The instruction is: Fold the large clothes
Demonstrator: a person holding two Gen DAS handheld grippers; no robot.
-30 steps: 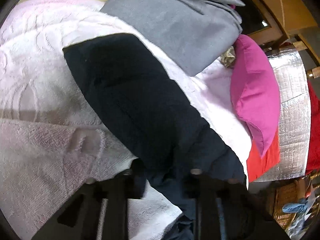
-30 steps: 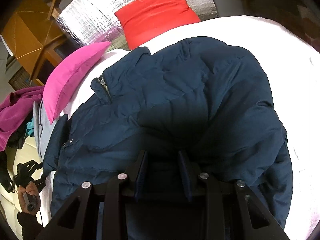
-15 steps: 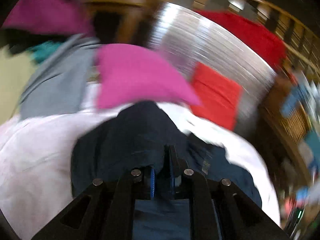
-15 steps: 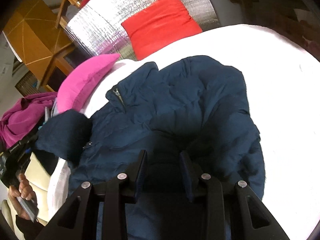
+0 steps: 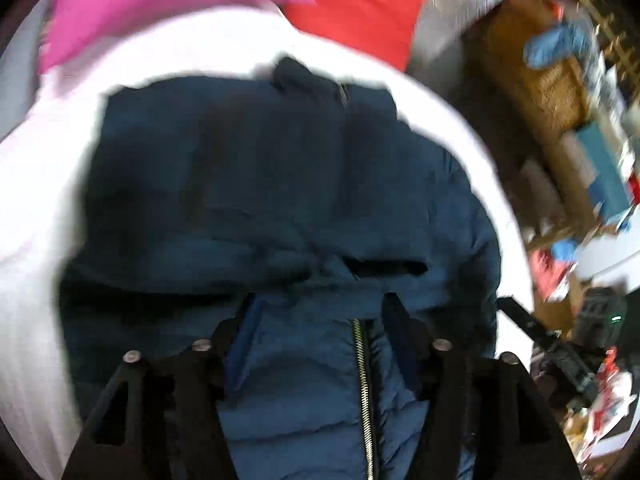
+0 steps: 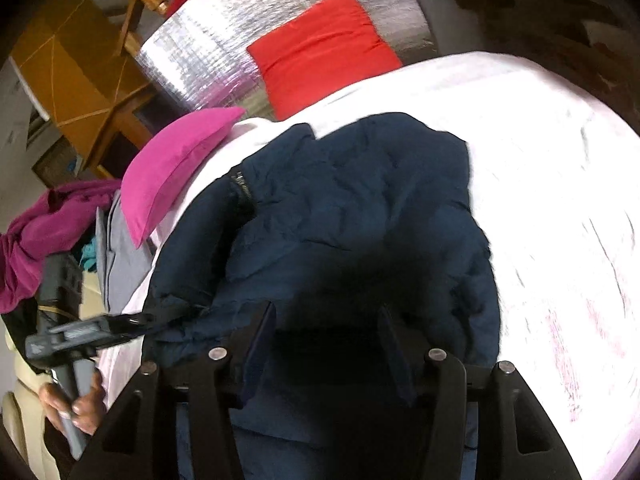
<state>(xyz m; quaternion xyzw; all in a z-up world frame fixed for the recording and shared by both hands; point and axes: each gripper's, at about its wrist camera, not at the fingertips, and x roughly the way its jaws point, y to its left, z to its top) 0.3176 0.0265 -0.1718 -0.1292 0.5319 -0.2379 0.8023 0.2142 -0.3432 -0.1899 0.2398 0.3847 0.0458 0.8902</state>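
- The bed (image 6: 552, 184), under a pale cover, fills the space ahead of both my tools; a silver foil panel (image 6: 240, 32) stands at its far end, well beyond my reach.
- The navy puffer jacket (image 6: 360, 208) lies on the bed right in front of and under both tools, one side folded over the body, its zip (image 5: 362, 380) running between the fingers of my left hand-held gripper (image 5: 320, 320).
- A pink cushion (image 6: 176, 160) and a red cushion (image 6: 320, 56) sit at the far end, ahead and to my left of the right tool, apart from the jacket.
- My left hand-held gripper stands wide, fabric bulging between its fingers but not pinched.
- My right hand-held gripper (image 6: 328, 328) also stands wide over the jacket's near part, holding nothing that I can see.
- To do this step well, I judge I should close each one on a firm bunch of the near hem, lift both evenly and lay it toward the collar, keeping the zip straight.
- The left view is blurred, the near hem is cut off under the tools, and shadow hides the fabric between my right fingers.
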